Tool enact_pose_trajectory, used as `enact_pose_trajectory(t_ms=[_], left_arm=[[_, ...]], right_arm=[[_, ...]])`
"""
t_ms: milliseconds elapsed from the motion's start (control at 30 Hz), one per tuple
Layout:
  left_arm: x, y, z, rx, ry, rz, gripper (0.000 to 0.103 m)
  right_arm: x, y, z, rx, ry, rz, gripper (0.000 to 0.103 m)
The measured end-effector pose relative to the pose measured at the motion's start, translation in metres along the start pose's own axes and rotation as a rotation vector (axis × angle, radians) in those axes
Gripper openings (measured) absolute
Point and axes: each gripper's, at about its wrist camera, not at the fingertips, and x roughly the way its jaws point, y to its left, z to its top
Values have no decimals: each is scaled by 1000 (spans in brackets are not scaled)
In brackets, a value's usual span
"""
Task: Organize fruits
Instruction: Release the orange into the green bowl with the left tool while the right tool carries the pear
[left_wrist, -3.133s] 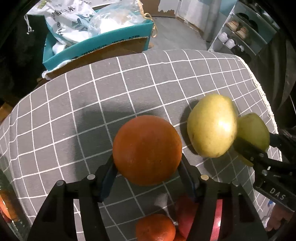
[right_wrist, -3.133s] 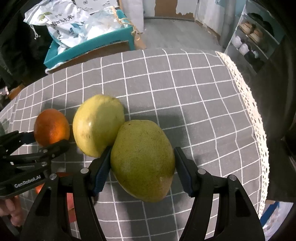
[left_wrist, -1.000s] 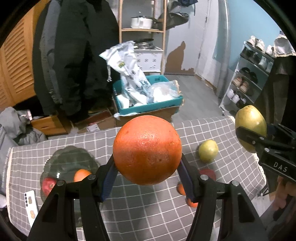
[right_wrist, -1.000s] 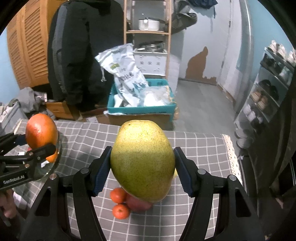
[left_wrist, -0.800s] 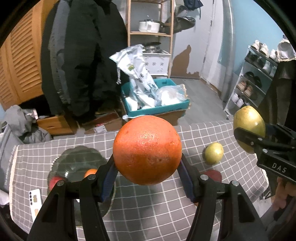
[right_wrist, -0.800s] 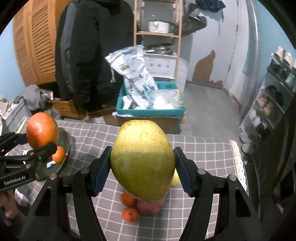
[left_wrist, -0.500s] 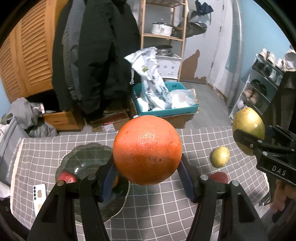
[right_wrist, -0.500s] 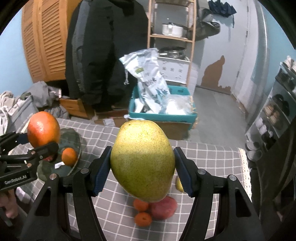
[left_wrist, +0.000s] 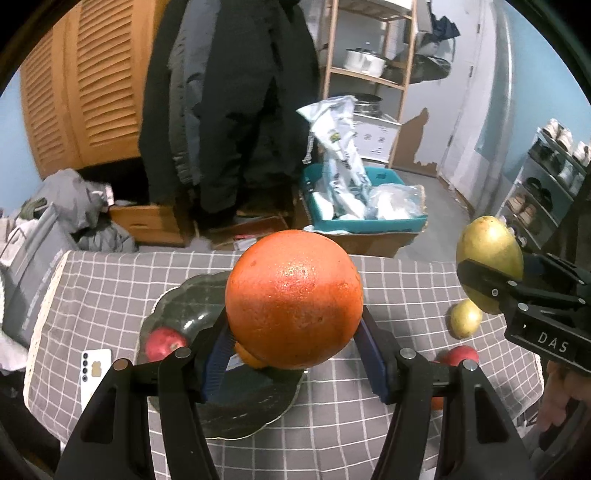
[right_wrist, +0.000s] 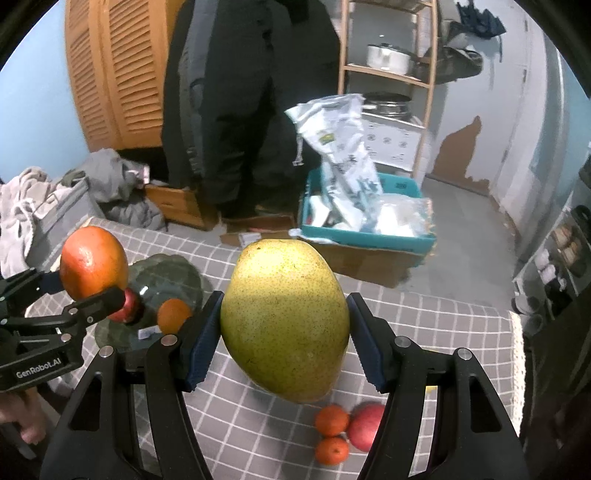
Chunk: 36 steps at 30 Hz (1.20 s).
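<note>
My left gripper (left_wrist: 294, 345) is shut on a large orange (left_wrist: 294, 298), held high above a dark glass plate (left_wrist: 184, 302) on the grey checked tablecloth (left_wrist: 110, 288). A red apple (left_wrist: 162, 343) and a small tangerine (right_wrist: 174, 314) lie in that plate. My right gripper (right_wrist: 284, 339) is shut on a yellow-green mango (right_wrist: 285, 317), held in the air over the cloth to the right of the plate. On the cloth lie a yellow pear (left_wrist: 465, 319), a red apple (right_wrist: 365, 426) and two tangerines (right_wrist: 331, 421).
A white phone (left_wrist: 94, 373) lies on the cloth left of the plate. Beyond the table stand a teal crate of bags (right_wrist: 365, 225), a wooden shelf rack (right_wrist: 388, 74), hanging dark coats (left_wrist: 236, 103) and a shoe rack (left_wrist: 546, 177) at the right.
Both grippers have carried their fruit leftward across the table. The plate has come from the left into the middle under the orange, and the loose fruit has slid to the right.
</note>
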Motion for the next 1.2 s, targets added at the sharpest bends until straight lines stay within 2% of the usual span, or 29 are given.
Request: enact_pose_trajectory(t_ms=[500, 800, 1067, 1200], left_arm=[[15, 59, -10, -81, 42, 92, 64], [43, 97, -28, -153, 135, 109, 64], [68, 120, -50, -202, 219, 136, 64], [78, 123, -58, -204, 255, 142, 64]], right_arm=[[49, 58, 16, -53, 66, 90, 66], [89, 90, 18, -67, 131, 144, 66], [133, 111, -2, -59, 244, 200, 66], [146, 117, -10, -80, 279, 186, 66]])
